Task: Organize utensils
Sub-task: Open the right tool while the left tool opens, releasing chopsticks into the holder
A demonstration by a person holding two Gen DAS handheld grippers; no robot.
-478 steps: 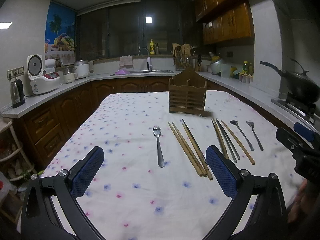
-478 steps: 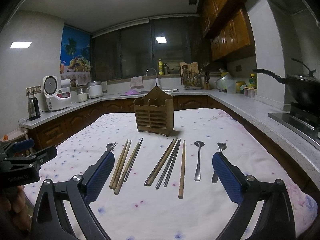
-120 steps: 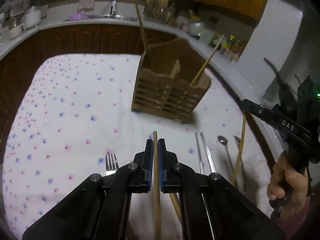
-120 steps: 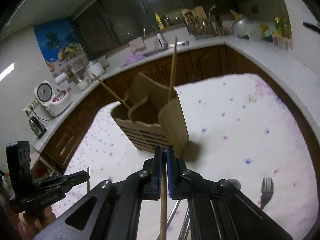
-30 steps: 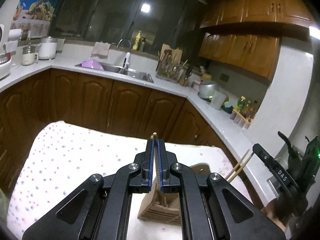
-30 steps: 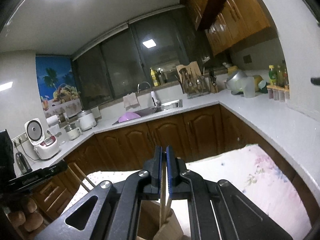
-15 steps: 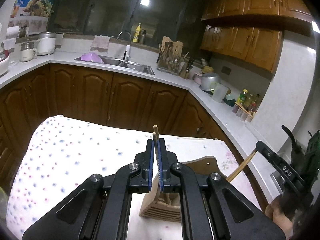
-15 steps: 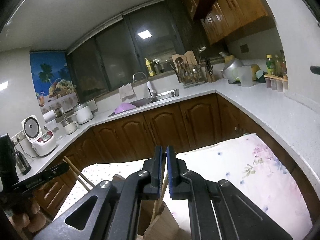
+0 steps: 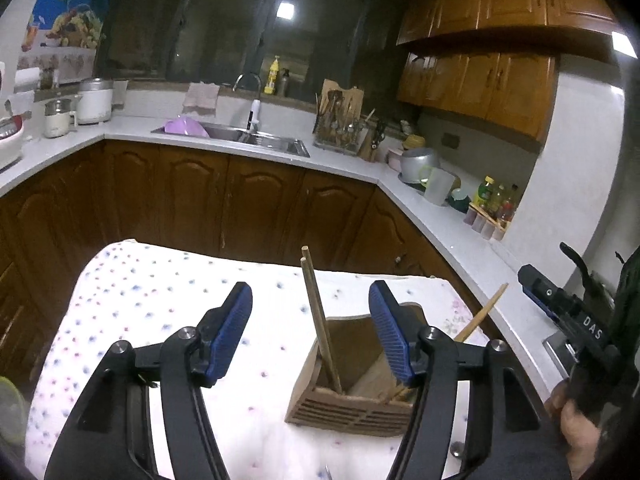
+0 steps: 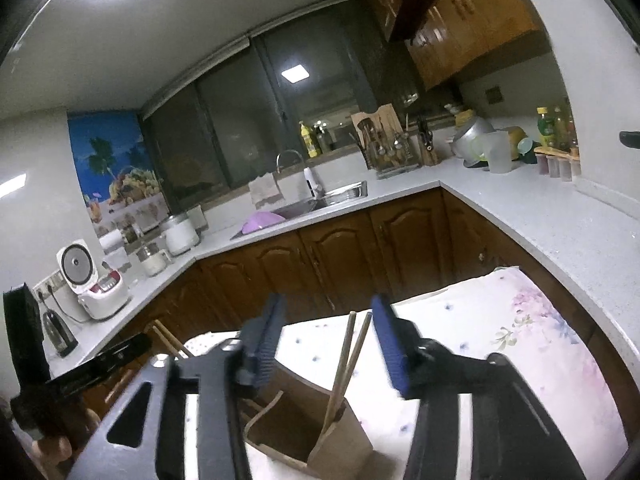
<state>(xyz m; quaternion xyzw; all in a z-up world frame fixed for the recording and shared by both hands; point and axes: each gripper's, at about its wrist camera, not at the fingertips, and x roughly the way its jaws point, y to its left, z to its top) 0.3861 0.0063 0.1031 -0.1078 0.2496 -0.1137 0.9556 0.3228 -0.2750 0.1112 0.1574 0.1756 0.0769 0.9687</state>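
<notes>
Left wrist view: chopsticks (image 9: 320,320) lean in the wooden holder (image 9: 352,396); both grippers (image 9: 310,334) (image 10: 328,344) gape wide, holding nothing.

Left gripper (image 9: 310,334) above the wooden utensil holder (image 9: 352,380), blue pads spread wide with nothing between them. A pair of chopsticks (image 9: 318,320) stands nearly upright in the holder's left compartment; another chopstick (image 9: 482,314) leans out of its right side. The holder rests on the table (image 9: 152,300) under a dotted cloth. Right of the holder, the right gripper (image 9: 560,306) is partly in frame.
</notes>
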